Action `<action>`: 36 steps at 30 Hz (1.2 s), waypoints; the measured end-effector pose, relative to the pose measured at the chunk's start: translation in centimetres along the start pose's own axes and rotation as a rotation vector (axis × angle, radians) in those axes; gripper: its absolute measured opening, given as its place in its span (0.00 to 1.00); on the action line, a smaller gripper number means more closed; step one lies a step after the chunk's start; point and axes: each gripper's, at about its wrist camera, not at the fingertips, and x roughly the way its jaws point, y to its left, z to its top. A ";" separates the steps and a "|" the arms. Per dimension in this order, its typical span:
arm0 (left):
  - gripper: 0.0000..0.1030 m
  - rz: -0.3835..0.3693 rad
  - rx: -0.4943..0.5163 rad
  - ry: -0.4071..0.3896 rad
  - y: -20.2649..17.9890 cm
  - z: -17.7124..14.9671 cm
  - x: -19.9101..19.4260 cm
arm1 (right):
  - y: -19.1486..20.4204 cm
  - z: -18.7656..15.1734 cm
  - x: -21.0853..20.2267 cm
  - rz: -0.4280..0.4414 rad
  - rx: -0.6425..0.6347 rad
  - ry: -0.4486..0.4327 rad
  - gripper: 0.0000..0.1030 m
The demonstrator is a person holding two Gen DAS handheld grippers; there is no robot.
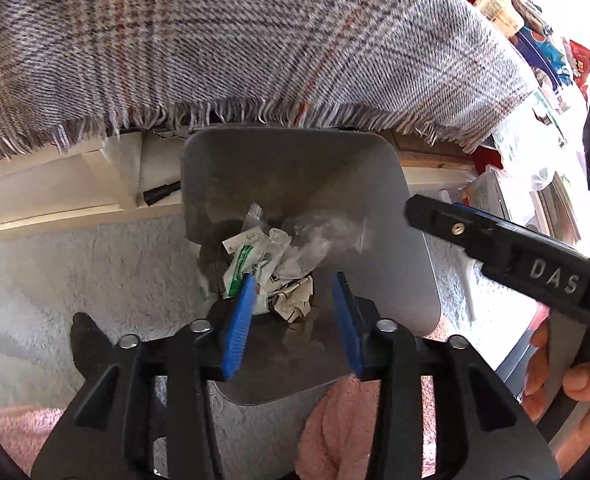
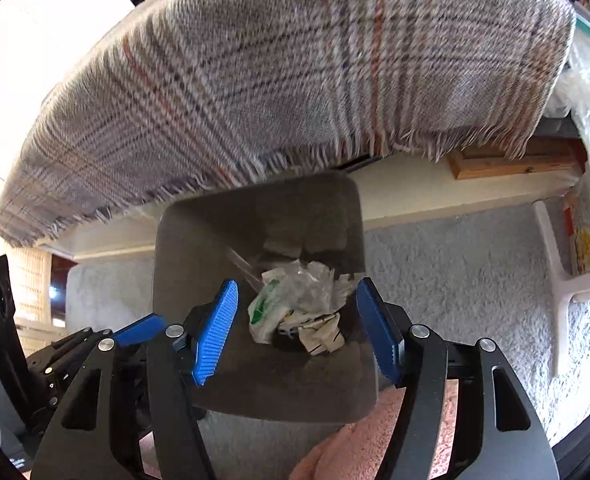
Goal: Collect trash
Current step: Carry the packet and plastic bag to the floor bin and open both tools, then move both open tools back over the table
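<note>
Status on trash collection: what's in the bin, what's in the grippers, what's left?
Done: crumpled wrappers, among them a green-and-white packet, lie at the bottom of the grey bin.
In hand: nothing. The left gripper and right gripper hang over the bin, jaws open with nothing between the pads.
Left: no loose trash shows on the visible carpet; beyond these views, can't tell.

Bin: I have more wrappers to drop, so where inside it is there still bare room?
The grey bin has bare floor on the near side, between the trash pile and the near wall, and along the far wall under the plaid cloth. The middle is crowded with crumpled wrappers and plastic.
</note>
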 end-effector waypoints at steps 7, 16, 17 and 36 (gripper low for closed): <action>0.75 0.020 -0.001 -0.055 -0.1 0.4 -2.7 | -0.1 1.3 -3.8 -0.047 -0.015 -0.095 0.92; 0.92 0.031 0.020 -0.123 -0.8 2.5 -9.0 | -0.1 3.3 -9.0 -0.045 -0.051 -0.181 0.97; 0.92 0.031 0.025 -0.141 -1.1 3.0 -9.9 | -0.3 3.6 -9.7 -0.041 -0.045 -0.198 0.97; 0.92 0.118 0.097 -0.286 -3.2 17.0 -15.0 | -3.7 13.9 -13.1 -0.082 -0.018 -0.330 0.97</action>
